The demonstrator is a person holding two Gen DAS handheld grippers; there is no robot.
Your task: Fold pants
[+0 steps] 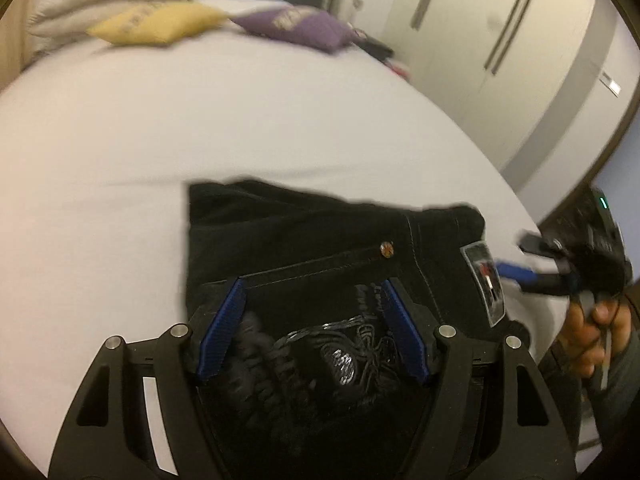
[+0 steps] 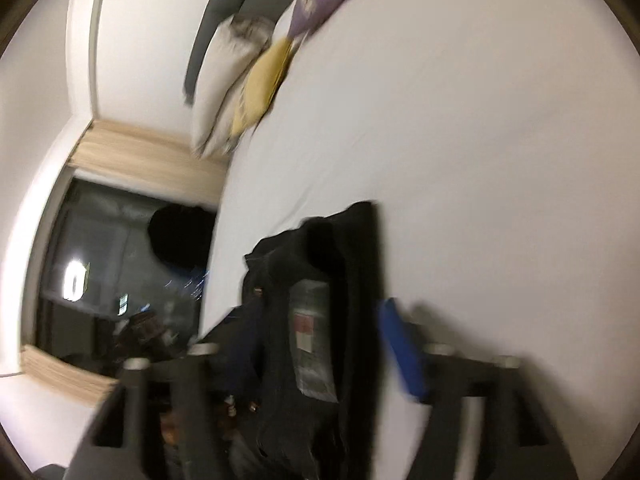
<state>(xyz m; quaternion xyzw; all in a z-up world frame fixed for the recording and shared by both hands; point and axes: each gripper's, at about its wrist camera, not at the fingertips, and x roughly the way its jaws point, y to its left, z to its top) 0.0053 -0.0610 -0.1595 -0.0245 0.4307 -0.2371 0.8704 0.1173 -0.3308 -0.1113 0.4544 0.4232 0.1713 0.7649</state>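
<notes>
The black pants [image 1: 320, 240] lie folded into a compact bundle on the white bed [image 1: 200, 120], near its edge. A small metal rivet [image 1: 386, 249] and a grey label patch [image 1: 486, 280] show on the top layer, with pale printed artwork lower down. The left claw [image 1: 314, 312] hangs over the bundle, its blue pads spread wide. The right claw [image 2: 320, 344] is spread too, with the pants between its fingers. A yellow pillow [image 1: 156, 24] and a purple pillow [image 1: 296, 26] rest at the far end.
</notes>
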